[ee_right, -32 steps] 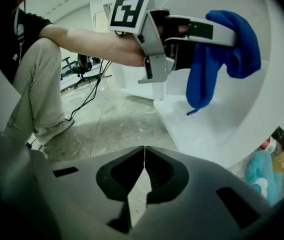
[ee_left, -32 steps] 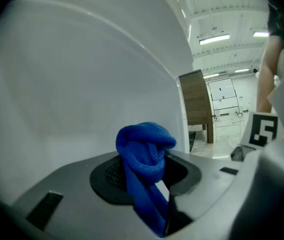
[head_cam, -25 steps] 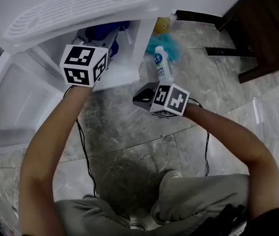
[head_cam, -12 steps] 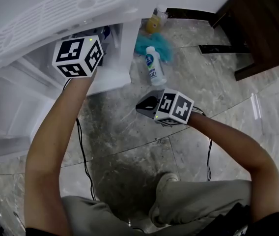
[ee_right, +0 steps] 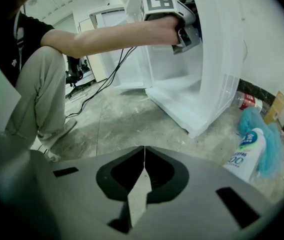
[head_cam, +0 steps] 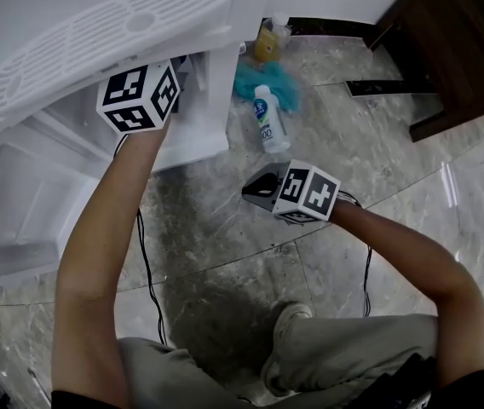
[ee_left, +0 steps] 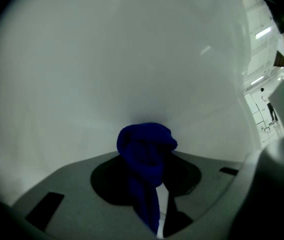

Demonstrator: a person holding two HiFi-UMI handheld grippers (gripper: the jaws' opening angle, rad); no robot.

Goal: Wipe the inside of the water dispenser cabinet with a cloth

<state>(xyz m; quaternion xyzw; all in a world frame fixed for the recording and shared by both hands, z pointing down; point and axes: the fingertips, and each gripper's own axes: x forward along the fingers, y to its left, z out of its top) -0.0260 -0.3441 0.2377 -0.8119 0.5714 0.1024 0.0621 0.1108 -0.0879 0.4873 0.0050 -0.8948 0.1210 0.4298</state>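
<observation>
Left tongs (ee_left: 153, 180) moved further into cabinet (head_cam: 210, 100), clamping blue cloth (ee_left: 146, 145); right tongs (ee_right: 144, 151) shut, empty, above floor (ee_right: 132, 116).

The polished grey marble-patterned tile floor (head_cam: 225, 228) under me and the fittings round it read as an office or work room, not a home kitchen. A tall white plastic water dispenser cabinet (head_cam: 97, 32) fills the upper left of the head view, with dark brown wooden furniture (head_cam: 463, 41) at upper right. Left of centre in the right gripper view stands what I take for a black wheeled office chair (ee_right: 74, 66), though it is small there. Long ceiling strip lights (ee_left: 263, 32) show at the right edge of the left gripper view. A white plastic bottle with a blue label (head_cam: 267, 119) lies on the tiles, and thin black cables (head_cam: 146, 262) trail across them.
</observation>
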